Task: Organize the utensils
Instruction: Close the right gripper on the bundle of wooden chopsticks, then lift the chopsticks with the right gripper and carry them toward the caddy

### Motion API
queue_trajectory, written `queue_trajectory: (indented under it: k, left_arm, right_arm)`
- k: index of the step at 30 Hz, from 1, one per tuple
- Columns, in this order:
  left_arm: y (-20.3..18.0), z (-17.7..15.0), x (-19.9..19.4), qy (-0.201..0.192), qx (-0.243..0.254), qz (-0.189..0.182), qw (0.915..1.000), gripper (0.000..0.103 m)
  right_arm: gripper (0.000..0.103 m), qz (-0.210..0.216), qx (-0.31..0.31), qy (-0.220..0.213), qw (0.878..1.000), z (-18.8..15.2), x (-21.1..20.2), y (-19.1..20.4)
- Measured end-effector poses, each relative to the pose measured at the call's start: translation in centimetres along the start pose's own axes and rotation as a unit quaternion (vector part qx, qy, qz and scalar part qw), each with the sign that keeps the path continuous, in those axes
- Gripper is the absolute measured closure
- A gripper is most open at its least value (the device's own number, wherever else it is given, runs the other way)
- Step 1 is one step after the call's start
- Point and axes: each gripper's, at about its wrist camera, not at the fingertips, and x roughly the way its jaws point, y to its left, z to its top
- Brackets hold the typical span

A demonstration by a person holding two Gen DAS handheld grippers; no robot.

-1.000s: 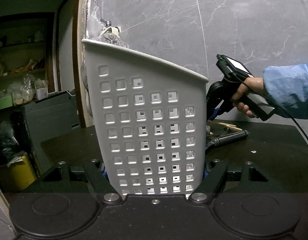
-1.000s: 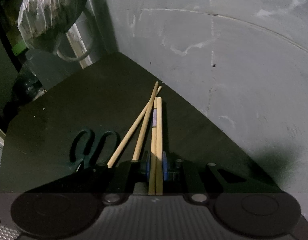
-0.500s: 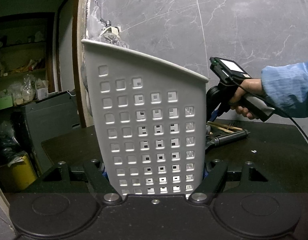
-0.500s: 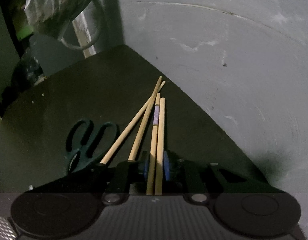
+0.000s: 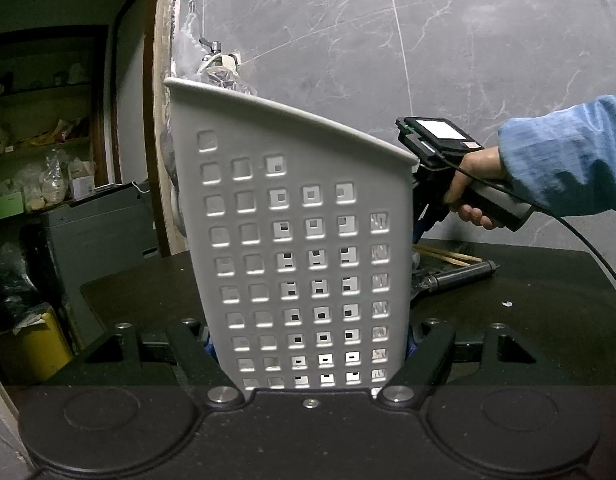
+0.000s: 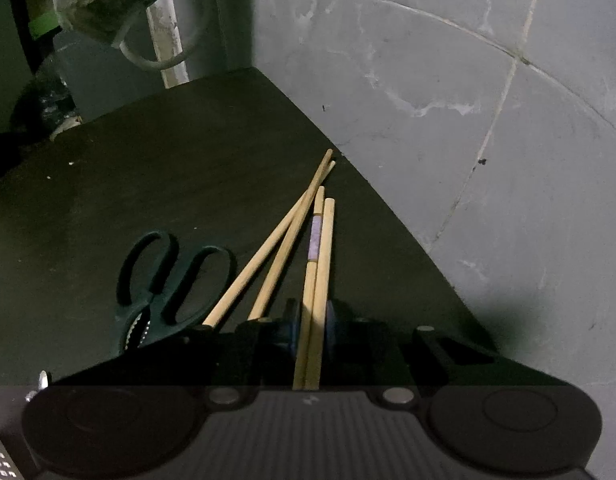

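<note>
Left gripper (image 5: 310,344) has its jaws clamped on the base of a tall white perforated plastic utensil holder (image 5: 299,236), standing on the dark tabletop (image 5: 528,312). Right gripper (image 6: 311,320) has its jaws pinched on a pair of pale wooden chopsticks (image 6: 319,264), side by side. Second, loose pair of chopsticks (image 6: 275,244) lies crossed on the table just left of them. Dark-green-handled scissors (image 6: 167,276) lie left of that. Grey marble wall (image 6: 448,100) behind.

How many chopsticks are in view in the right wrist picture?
4. Two chopsticks lie side by side, pinched in the right gripper. Two more lie crossed on the dark table, between the held pair and the scissors. Others may be hidden beneath the gripper.
</note>
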Motion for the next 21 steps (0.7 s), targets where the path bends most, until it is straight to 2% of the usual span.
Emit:
queue_trajectory:
  k: [2,7,21]
  left_arm:
    - [0.0,0.0,0.0,0.0,0.0,-0.001,1.0,0.026]
    - [0.0,0.1,-0.2,0.001,-0.003,-0.001,1.0,0.026]
    - [-0.2,0.4,0.0,0.004,-0.001,0.0,1.0,0.026]
  right_arm:
    - [0.09,-0.006,-0.001,-0.002,1.0,0.0,-0.1,0.2]
    - [0.09,0.037,0.039,-0.016,0.998,-0.6,-0.1,-1.4]
    - [0.09,0.114,0.089,-0.069,0.987,-2.4,-1.7,-4.4]
